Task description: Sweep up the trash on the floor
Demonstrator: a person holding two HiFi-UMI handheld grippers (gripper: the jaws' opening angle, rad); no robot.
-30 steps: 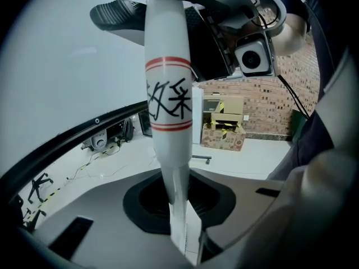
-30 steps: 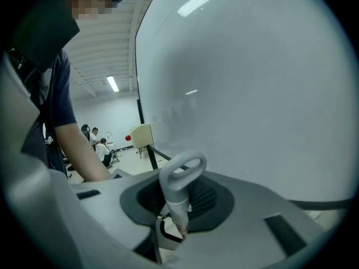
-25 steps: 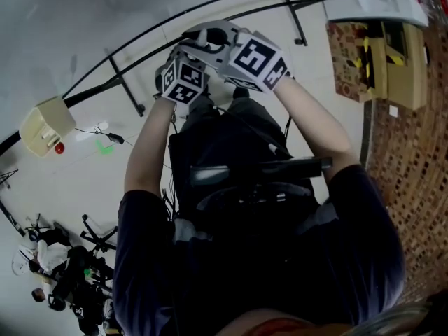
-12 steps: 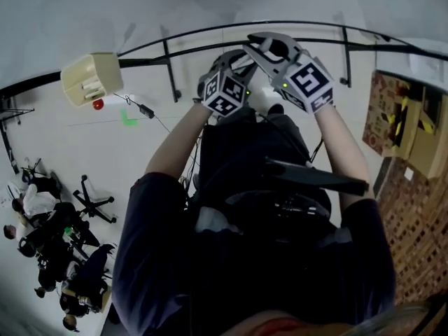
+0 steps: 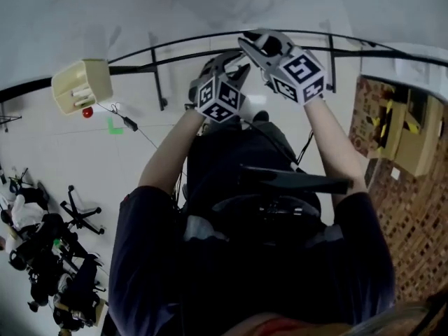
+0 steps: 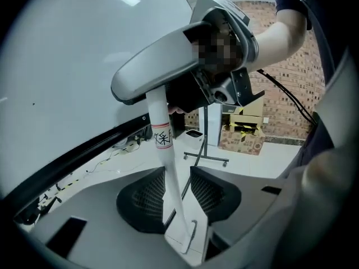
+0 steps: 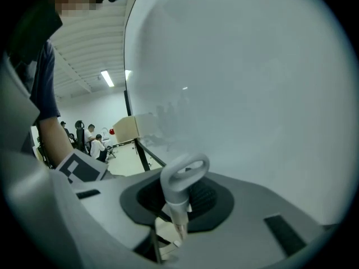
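- The handle is a white pole with a small label band on it, held up off the floor in front of the person between both tools.
- Its top end is a grey loop, which sticks up just past the right tool's pads.
- The right tool is clamped on the handle just below that loop, with the pads tight on either side of it.
- The left tool is lower on the same pole. Its jaws have just been opening and now stand apart, with the handle running between them (close against the left pad, with a clear gap on the other side).
- In the head view the two tools sit close together, the right one a little further out than the left.
- The floor under all this is pale and glossy, and a black rail curves across its far side.
- Near the floor's left edge there's a beige box with a red thing just beneath it and a green mark beside that.
- In the lower left corner there's an office chair, and some people are sitting nearby.
- Cardboard boxes stand along the right edge, next to a brick-pattern surface.
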